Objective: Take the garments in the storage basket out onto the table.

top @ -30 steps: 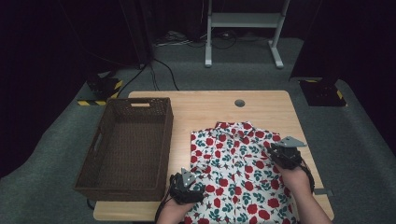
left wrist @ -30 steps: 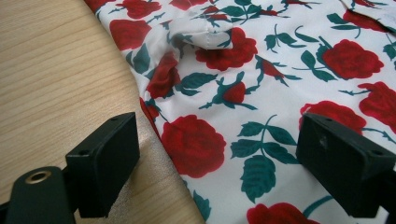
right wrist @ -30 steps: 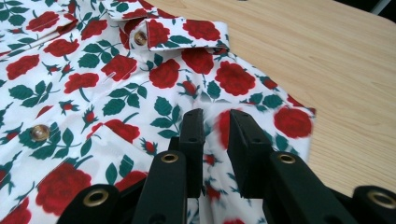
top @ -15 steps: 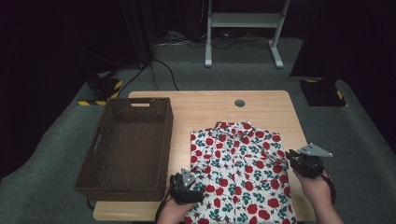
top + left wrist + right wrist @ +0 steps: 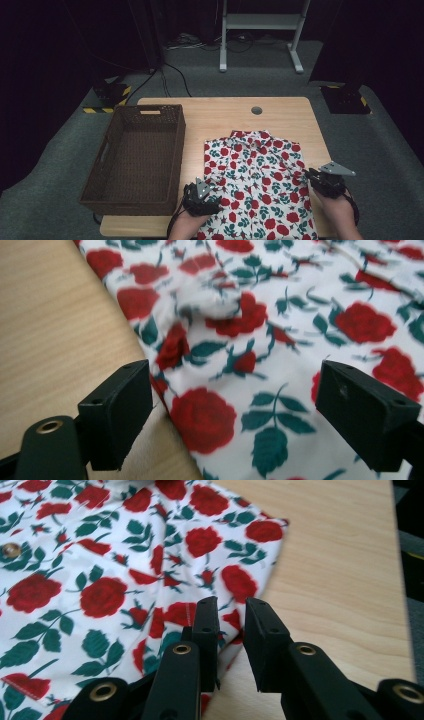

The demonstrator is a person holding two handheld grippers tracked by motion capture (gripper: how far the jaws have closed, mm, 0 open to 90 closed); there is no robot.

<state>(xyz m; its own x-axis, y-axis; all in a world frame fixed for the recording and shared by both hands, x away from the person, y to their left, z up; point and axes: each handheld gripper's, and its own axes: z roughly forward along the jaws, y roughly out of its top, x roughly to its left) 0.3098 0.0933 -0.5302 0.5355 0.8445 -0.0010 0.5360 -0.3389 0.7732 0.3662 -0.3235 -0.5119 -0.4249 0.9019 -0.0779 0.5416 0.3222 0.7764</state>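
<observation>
I am holding my left gripper (image 5: 202, 196) wide open over the rose-print shirt (image 5: 257, 185) lying flat on the desk (image 5: 220, 115), while my right gripper (image 5: 320, 181) is pinching the shirt's edge.

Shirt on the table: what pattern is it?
White shirt with red roses, green leaves; clearest in left gripper view.
</observation>
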